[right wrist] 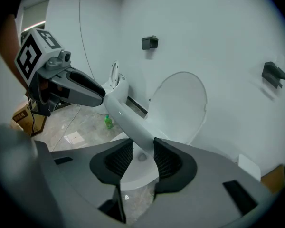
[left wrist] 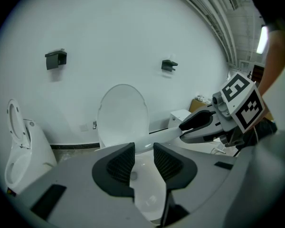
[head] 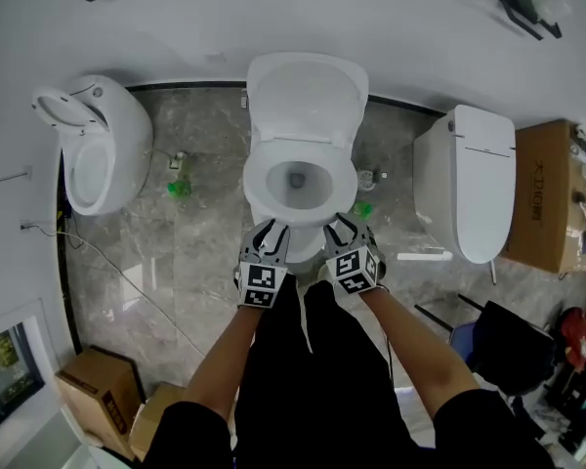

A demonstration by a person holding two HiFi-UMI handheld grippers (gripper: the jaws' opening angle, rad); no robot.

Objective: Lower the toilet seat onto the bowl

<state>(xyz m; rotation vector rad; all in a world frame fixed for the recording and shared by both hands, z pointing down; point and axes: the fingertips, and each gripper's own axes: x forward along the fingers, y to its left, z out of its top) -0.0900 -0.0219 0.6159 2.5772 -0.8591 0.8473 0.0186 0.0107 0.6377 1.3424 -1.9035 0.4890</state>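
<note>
**Seat almost down, last bit still open**

We see the white oval toilet seat lowered over the white ceramic bowl. The white lid stands upright beyond both tools. The front edge of the seat runs across from the left hand-held gripper to the right hand-held gripper. Both are released: the jaws stand apart around this edge and do not seem to press it. We judge the lowering nearly finished. Whether the seat already rests fully on the bowl, we cannot tell.
</note>
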